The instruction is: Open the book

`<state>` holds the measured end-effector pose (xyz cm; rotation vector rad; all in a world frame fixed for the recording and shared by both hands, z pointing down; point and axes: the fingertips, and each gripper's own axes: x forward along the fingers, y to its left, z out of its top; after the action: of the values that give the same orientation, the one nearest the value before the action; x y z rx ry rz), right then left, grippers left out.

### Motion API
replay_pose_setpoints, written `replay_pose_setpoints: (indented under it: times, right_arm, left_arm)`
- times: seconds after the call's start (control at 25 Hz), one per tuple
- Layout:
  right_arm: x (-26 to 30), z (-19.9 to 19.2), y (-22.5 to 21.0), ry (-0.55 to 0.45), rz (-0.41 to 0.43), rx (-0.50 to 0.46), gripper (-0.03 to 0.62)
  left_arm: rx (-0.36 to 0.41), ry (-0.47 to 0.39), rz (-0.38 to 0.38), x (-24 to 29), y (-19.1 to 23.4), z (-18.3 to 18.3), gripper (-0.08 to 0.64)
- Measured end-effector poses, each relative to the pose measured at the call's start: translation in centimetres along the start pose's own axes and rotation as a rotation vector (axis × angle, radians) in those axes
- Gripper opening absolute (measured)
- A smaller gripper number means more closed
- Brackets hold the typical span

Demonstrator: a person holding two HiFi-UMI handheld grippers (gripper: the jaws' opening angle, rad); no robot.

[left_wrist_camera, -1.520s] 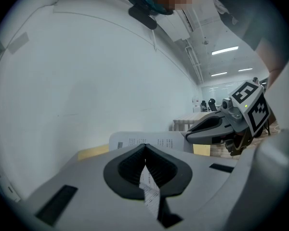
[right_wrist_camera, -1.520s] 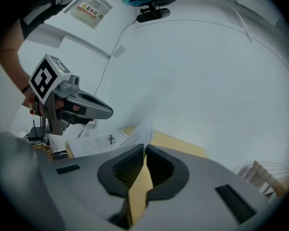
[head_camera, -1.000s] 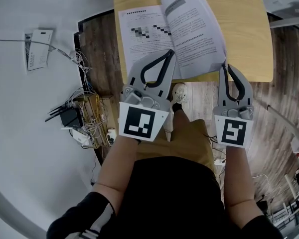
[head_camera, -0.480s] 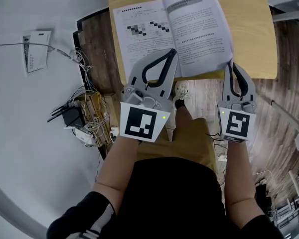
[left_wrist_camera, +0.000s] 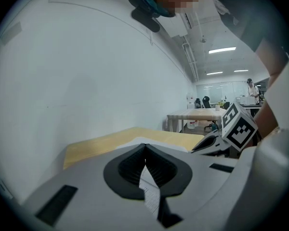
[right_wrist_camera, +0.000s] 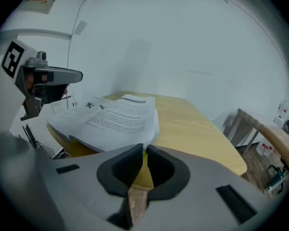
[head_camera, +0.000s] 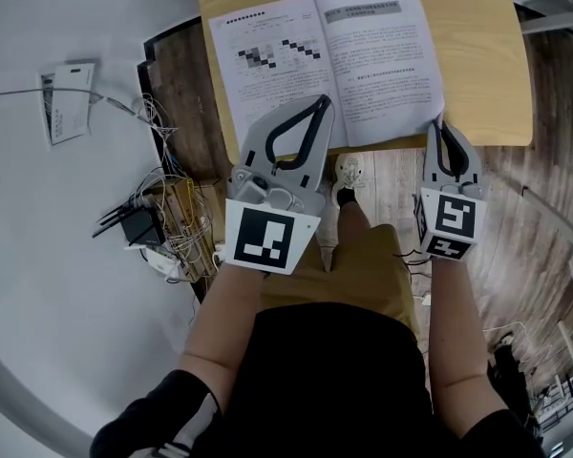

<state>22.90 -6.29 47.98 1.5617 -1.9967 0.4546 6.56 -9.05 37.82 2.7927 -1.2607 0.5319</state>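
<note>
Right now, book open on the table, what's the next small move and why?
Probably draw both back: the book lies open, the right hand-held gripper shut and empty by its near corner, the left hand-held gripper shut over its pages.

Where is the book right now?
In the head view the book lies open on the wooden table at top centre, with the left gripper over its near edge and the right gripper at its near right corner.

The person is wearing a black top [head_camera: 334,370] and mustard-yellow trousers [head_camera: 374,267], with a pale shoe [head_camera: 347,171] showing mid-frame and a white-striped black sleeve [head_camera: 177,416] at lower left. The left gripper [head_camera: 320,101] and right gripper [head_camera: 441,125] are showing grey shells, black-lined jaws and black-and-white marker cubes [head_camera: 263,238].
</note>
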Motion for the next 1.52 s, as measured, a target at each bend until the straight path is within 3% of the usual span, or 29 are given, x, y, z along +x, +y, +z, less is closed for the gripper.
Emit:
replay_pose_setpoints:
  times: [0.24,0.48,0.76,0.84,1.04,1.52]
  right_arm:
    - [1.0,-1.3,-0.1,0.018,-0.003,0.053,0.04]
    - [1.0,-1.2,0.0,-0.001,-0.009,0.007,0.043]
    - [1.1,-1.3,-0.2,-0.003,-0.004,0.017,0.049]
    - [1.1,-1.2,-0.6,-0.006,-0.017,0.029,0.08]
    - [1.0,-1.3,-2.5,-0.023,-0.049,0.099,0.236]
    - [1.0,-1.3,-2.7,-0.037,-0.038,0.108,0.25]
  left_arm:
    - [0.013,-0.001,-0.011,0.2,0.1,-0.1,0.011]
    - [0.01,0.013,-0.003,0.0,0.4,-0.7,0.011]
    - [0.013,0.018,-0.012,0.2,0.3,-0.7,0.011]
    - [0.013,0.019,-0.015,0.3,0.2,-0.7,0.011]
    - [0.005,0.018,-0.02,0.7,-0.1,-0.7,0.011]
    - [-0.029,0.066,-0.016,1.5,-0.9,-2.8,0.011]
